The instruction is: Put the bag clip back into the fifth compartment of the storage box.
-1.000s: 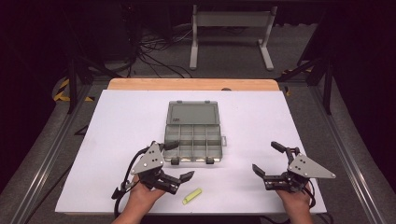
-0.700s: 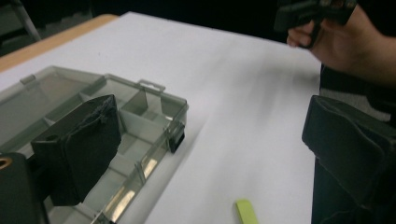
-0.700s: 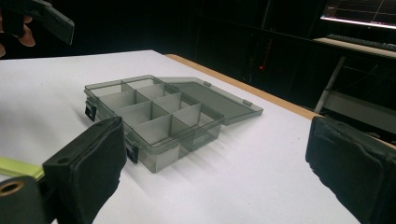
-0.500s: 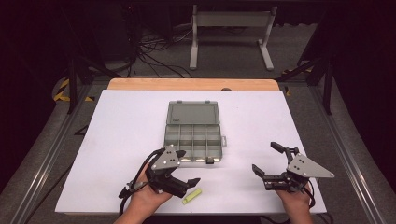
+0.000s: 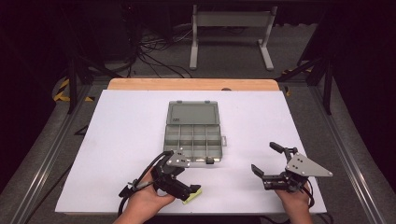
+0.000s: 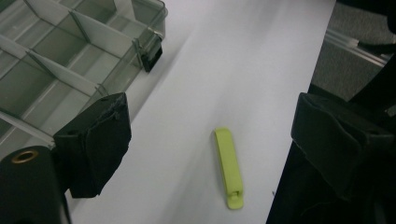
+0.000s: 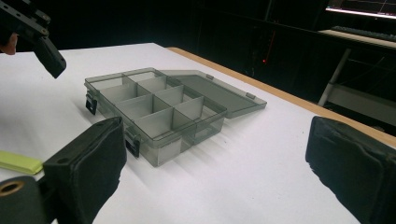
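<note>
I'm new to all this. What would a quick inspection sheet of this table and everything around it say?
Surface: white table, wooden strip along its far edge.
Job's things: open grey box, compartments empty, lid flat behind; green clip lying near the table's front edge.
Clutter: nothing seen.
Grippers: left claw open, straddling the clip without touching it; right claw open, holding nothing, right of the box.
Cables: one trails from the left claw; more lie on the floor behind.
Surroundings: dark room, grey stand beyond the table.

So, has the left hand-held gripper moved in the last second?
Yes. The left hand-held gripper has moved away from the box, toward the table's near edge, and now stands open over the yellow-green clip.
</note>
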`<state>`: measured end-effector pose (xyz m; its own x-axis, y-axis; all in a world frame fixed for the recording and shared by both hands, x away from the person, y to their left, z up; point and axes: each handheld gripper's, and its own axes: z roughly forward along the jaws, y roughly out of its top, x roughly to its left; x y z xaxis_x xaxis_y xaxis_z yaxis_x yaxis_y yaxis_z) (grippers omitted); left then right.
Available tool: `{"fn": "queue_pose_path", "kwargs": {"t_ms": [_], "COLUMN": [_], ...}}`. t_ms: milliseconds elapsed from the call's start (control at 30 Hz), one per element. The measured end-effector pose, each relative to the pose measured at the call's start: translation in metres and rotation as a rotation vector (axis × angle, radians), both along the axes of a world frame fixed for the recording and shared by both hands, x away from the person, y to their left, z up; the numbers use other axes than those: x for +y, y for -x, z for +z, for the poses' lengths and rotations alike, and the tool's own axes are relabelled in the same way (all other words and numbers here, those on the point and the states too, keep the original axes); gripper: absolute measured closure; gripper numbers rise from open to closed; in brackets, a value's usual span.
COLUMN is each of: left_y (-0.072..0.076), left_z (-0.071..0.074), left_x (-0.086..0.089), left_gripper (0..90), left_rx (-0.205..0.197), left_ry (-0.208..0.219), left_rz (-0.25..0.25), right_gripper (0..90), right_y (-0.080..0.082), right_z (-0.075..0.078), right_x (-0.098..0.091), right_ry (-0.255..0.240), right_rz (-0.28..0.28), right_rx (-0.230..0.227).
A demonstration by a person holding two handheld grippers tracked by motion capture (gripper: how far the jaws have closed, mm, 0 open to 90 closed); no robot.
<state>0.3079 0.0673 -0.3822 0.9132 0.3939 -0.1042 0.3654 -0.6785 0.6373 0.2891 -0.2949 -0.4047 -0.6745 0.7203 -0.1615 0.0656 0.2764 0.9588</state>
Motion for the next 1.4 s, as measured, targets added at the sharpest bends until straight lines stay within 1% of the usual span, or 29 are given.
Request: {"fn": "queue_pose_path", "kwargs": {"t_ms": [33, 100, 167, 233, 300, 333, 367, 400, 467, 500, 533, 567, 600, 700, 767, 833, 900, 1067, 1133, 1167, 1267, 1333, 1400], "left_y": [0.0, 0.001, 0.002, 0.003, 0.003, 0.003, 0.002, 0.002, 0.0, 0.0, 0.0, -0.001, 0.0, 0.0, 0.0, 0.0, 0.0, 0.0, 0.0, -0.001, -0.002, -0.002, -0.002], "left_z": [0.0, 0.0, 0.0, -0.001, -0.002, -0.002, -0.003, -0.003, -0.006, -0.006, -0.008, -0.009, -0.01, -0.013, -0.017, -0.02, -0.022, -0.026, -0.028, -0.03, -0.035, -0.036, -0.039], "left_x": [-0.002, -0.005, -0.008, -0.01, -0.012, -0.012, -0.013, -0.013, -0.015, -0.015, -0.015, -0.016, -0.017, -0.02, -0.022, -0.024, -0.025, -0.026, -0.026, -0.027, -0.027, -0.027, -0.028], "left_gripper": [13.0, 13.0, 13.2, 13.6, 14.1, 14.3, 14.7, 15.0, 14.9, 14.9, 14.9, 14.9, 14.9, 14.9, 14.9, 14.9, 14.9, 16.2, 19.5, 19.5, 25.6, 26.5, 29.9], "left_rx": [0.009, 0.021, 0.025, 0.033, 0.034, 0.034, 0.053, 0.053, 0.074, 0.074, 0.086, 0.09, 0.103, 0.114, 0.133, 0.135, 0.141, 0.149, 0.153, 0.152, 0.173, 0.173, 0.176], "left_ry": [-0.019, -0.041, -0.061, -0.075, -0.099, -0.099, -0.117, -0.117, -0.144, -0.144, -0.142, -0.158, -0.161, -0.196, -0.216, -0.225, -0.223, -0.221, -0.219, -0.219, -0.215, -0.216, -0.224], "left_rz": [-0.008, -0.017, -0.022, -0.025, -0.029, -0.029, -0.042, -0.042, -0.047, -0.047, -0.048, -0.058, -0.053, -0.064, -0.076, -0.083, -0.084, -0.072, -0.07, -0.071, -0.055, -0.053, -0.053], "right_gripper": [5.9, 6.0, 6.0, 6.0, 6.0, 6.0, 6.0, 6.0, 6.0, 6.0, 6.1, 6.0, 6.0, 6.0, 6.0, 6.0, 6.1, 6.0, 6.1, 6.0, 6.0, 6.0, 6.1], "right_y": [0.0, -0.001, -0.001, -0.001, -0.001, -0.001, -0.001, -0.001, -0.001, -0.001, -0.001, -0.001, -0.001, -0.001, -0.001, -0.001, -0.001, -0.001, -0.001, 0.0, -0.001, -0.001, -0.001], "right_z": [0.0, -0.001, -0.001, -0.001, -0.001, -0.001, -0.001, -0.001, -0.001, -0.001, -0.001, -0.001, -0.001, -0.001, -0.001, -0.001, -0.002, -0.002, -0.002, -0.002, -0.002, -0.002, -0.002], "right_x": [0.0, 0.0, 0.001, 0.001, 0.002, 0.002, 0.002, 0.002, 0.002, 0.002, 0.003, 0.003, 0.003, 0.003, 0.003, 0.003, 0.004, 0.005, 0.005, 0.004, 0.004, 0.005, 0.005], "right_ry": [0.002, 0.003, 0.007, 0.008, 0.009, 0.009, 0.01, 0.01, 0.015, 0.015, 0.018, 0.02, 0.021, 0.019, 0.019, 0.02, 0.026, 0.031, 0.028, 0.029, 0.03, 0.03, 0.032], "right_rz": [0.0, 0.001, 0.002, 0.003, 0.004, 0.008, 0.009, 0.009, 0.012, 0.012, 0.012, 0.013, 0.014, 0.015, 0.016, 0.021, 0.026, 0.032, 0.031, 0.032, 0.032, 0.034, 0.034], "right_rx": [0.0, 0.001, 0.003, 0.005, 0.006, 0.006, 0.006, 0.006, 0.007, 0.007, 0.006, 0.004, 0.003, 0.003, 0.003, 0.013, 0.015, 0.008, 0.013, 0.014, 0.014, 0.014, 0.014]}}
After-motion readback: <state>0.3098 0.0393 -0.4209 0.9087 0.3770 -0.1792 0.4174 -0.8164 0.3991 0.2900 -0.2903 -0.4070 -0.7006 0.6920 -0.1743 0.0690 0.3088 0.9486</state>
